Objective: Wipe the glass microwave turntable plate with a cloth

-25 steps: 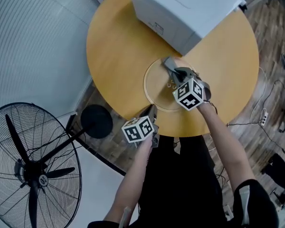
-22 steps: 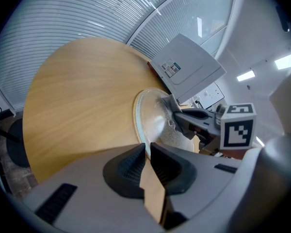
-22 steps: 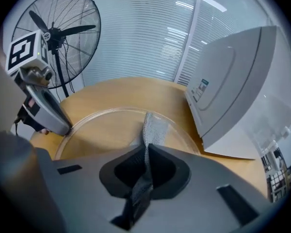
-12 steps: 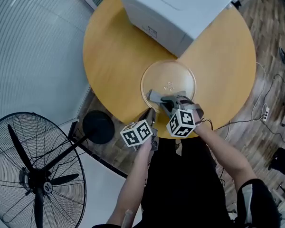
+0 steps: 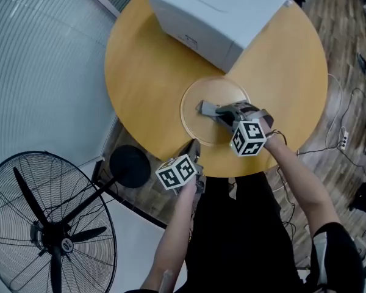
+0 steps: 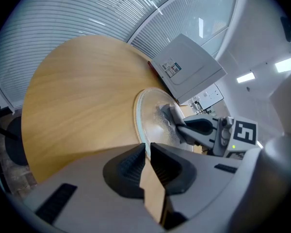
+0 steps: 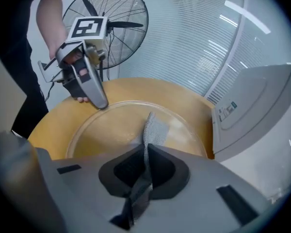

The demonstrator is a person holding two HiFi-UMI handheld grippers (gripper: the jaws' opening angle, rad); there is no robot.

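The right tool (image 7: 145,161) is clenched on a grey cloth (image 7: 153,127). The fabric runs up through the closed jaws, and its free end spreads flat on the glass plate (image 5: 224,90) just ahead of the jaw tips. In the head view this tool lies over the plate, pointing in from the plate's right side. The cloth lies near the middle of the plate, a little toward the left rim. The plate rests flat on the round wooden desk (image 5: 146,60), close to the edge nearest the person.

The left tool (image 5: 194,145) points in from the near edge of the desk and meets the plate at its near-left rim. Its own view shows the jaws drawn almost together, with the thin rim running straight in between them, so it is grasping the plate by the edge. Ahead of it, across the plate, are the right tool and the cloth.

Beyond the right tool's tip, past the plate's far rim, stands a white microwave (image 5: 226,11). One corner of it is close beside the plate, but whether they touch cannot be told. Off the desk, behind and to the left of the left tool, a large black fan (image 5: 46,224) stands on the floor (image 5: 348,72), its round base (image 5: 129,165) just beside the desk edge
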